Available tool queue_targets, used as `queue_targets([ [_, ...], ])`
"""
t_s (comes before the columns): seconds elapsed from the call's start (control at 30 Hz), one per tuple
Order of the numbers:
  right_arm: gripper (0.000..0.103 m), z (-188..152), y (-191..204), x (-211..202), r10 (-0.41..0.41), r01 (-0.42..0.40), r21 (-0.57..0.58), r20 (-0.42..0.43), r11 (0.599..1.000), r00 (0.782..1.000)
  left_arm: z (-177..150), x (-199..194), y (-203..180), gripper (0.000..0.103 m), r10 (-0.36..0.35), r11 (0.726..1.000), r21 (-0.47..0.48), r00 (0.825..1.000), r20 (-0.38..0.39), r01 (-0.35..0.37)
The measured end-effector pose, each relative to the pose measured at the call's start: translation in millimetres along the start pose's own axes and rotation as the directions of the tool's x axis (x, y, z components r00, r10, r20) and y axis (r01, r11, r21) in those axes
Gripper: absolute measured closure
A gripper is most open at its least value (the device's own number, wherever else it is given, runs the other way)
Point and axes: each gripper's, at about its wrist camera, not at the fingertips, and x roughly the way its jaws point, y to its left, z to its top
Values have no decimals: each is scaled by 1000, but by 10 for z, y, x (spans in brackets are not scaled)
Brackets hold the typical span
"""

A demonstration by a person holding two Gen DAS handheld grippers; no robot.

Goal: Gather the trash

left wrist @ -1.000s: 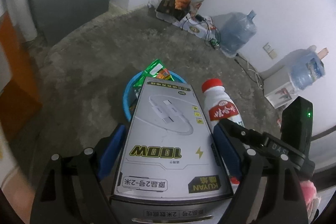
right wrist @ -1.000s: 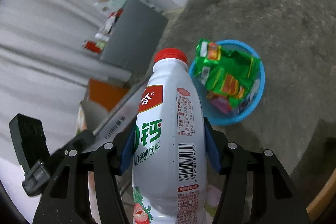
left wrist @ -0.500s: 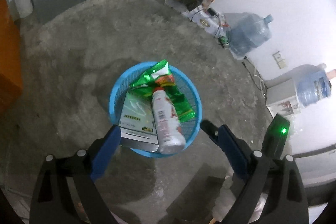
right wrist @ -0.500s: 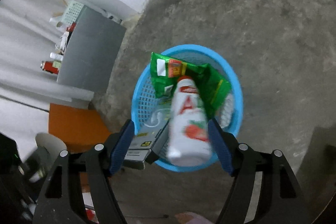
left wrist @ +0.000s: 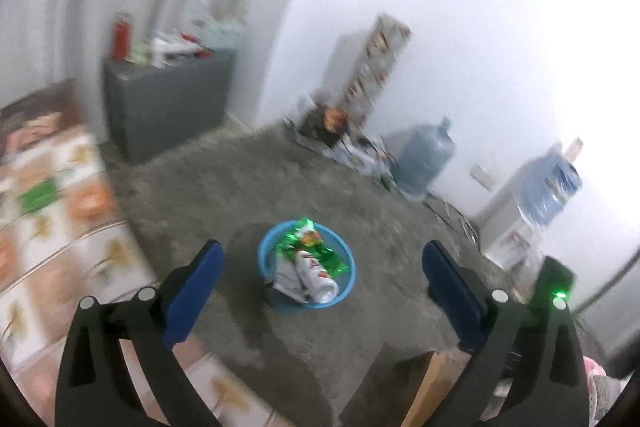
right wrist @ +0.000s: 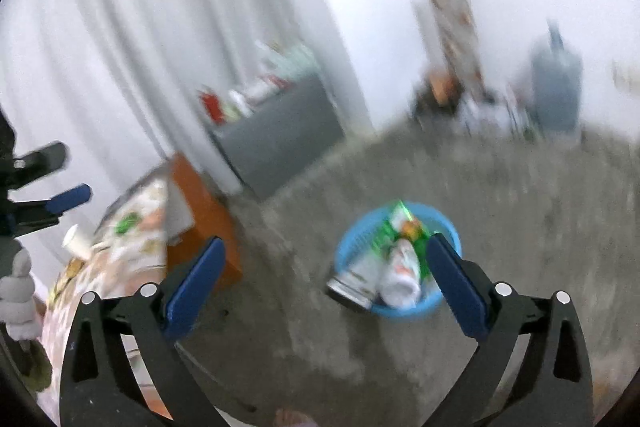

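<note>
Now opening wide, left gripper [left wrist: 320, 259] and right gripper [right wrist: 324, 255], nothing between; lower centre, blue basket [left wrist: 266, 247] holding bottle [left wrist: 316, 273], box [left wrist: 286, 277], green wrapper [left wrist: 304, 235].

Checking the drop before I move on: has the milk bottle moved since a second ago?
Yes. The milk bottle has left the right gripper, whose opening jaws are empty, and now lies in the blue basket on the floor, beside the white box.
</note>
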Motion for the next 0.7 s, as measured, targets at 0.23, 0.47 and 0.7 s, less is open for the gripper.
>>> queue_targets([
  [0.23, 7, -116, 718, -598, 109, -102, -136, 45, 985, 993, -765, -1279, 147, 6, 246, 969, -74, 948, 201, -236],
  [0.47, 8, -482, 1358, -656, 91, -126, -283, -136, 951, 987, -1632, -1634, 373, 6, 558, 816, -241, 824, 95, -525],
  [0.7, 8, -981, 1583, -719, -2, -123, -369, -321, 921, 947, -2199, -1703, 451, 6, 620, 757, -228, 783, -49, -613],
])
